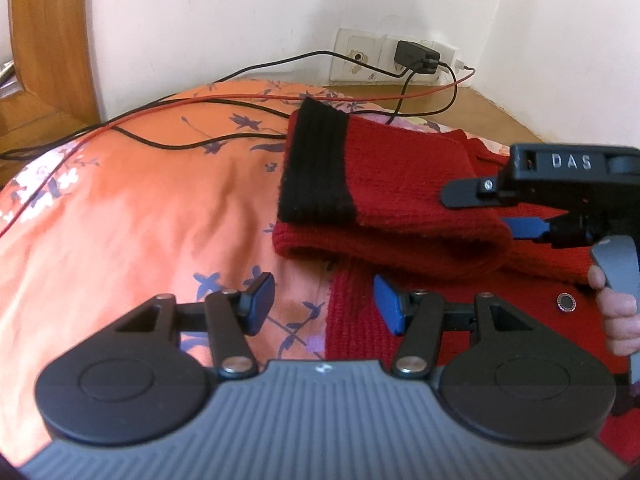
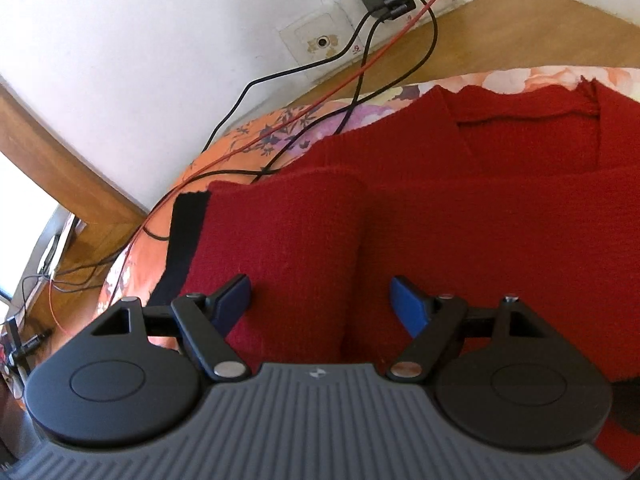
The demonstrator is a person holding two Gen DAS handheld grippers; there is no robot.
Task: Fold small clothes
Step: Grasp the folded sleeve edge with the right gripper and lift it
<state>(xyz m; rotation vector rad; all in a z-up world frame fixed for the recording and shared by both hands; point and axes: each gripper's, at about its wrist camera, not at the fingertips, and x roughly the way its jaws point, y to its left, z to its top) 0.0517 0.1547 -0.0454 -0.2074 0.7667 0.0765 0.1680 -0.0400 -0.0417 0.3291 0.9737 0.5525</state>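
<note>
One orange floral bedcover (image 1: 120, 208) supports one red sweater (image 2: 500, 232), lying at right. Its black-cuffed sleeve (image 1: 380, 192) is folded across the body — a fold underway, apparently. Two grippers: left gripper (image 1: 324, 307) and right gripper (image 2: 322, 306), both spread, empty. Three cables (image 1: 240, 100) lie far.

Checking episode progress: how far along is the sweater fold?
Done: one sleeve, with its black cuff, is already folded across the red sweater on the orange bedspread. In hand: nothing; the left tool and right tool are both open, the right above the sleeve. Left: the body is still spread flat. The other sleeve isn't visible.
</note>
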